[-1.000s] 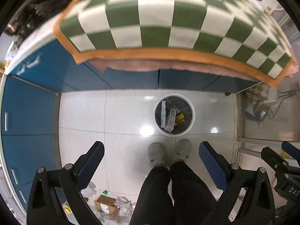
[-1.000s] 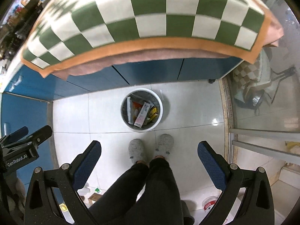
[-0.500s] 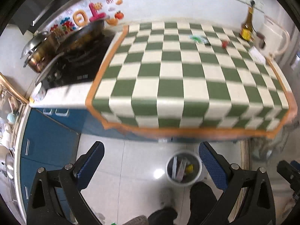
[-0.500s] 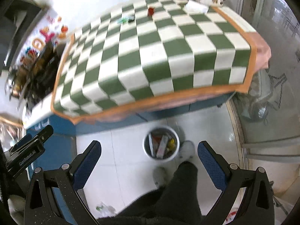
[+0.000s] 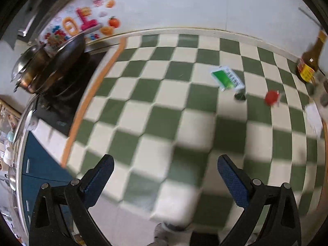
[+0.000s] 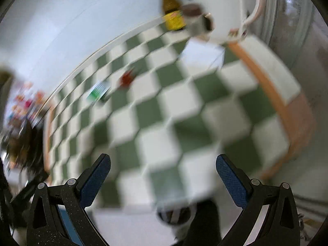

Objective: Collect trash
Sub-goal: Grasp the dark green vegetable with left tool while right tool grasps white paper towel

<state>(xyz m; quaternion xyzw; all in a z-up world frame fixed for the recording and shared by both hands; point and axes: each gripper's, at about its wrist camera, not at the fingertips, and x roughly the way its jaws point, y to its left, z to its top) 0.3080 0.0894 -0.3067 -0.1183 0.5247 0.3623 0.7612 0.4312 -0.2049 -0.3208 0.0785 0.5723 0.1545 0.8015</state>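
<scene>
A green and white packet [image 5: 227, 78] lies far back on the green-checked cloth [image 5: 155, 110], blurred as the green packet [image 6: 98, 90] in the right wrist view. Right of it sit a small dark bit [image 5: 239, 96] and a red piece [image 5: 271, 98], the red piece [image 6: 126, 78] smeared in the right view. White paper [image 5: 313, 116] lies at the cloth's right edge, seen as white paper [image 6: 202, 54] near the kettle. My left gripper [image 5: 165, 179] and right gripper [image 6: 163, 177] both hang open and empty over the cloth's near edge. The bin [image 6: 174, 215] shows only as a blur low down.
A brown sauce bottle [image 5: 309, 61] and a white kettle [image 6: 221, 6] stand at the back right. Pans [image 5: 49, 61] sit on a black hob [image 5: 61, 102] to the left. Blue cabinets [image 5: 39, 170] run below. A person's slipper [image 5: 164, 231] and a dark trouser leg [image 6: 205, 223] are underneath.
Both grippers have swung up from the floor and bin to face the counter top. The bin has dropped almost out of view. The jaws stayed open.
</scene>
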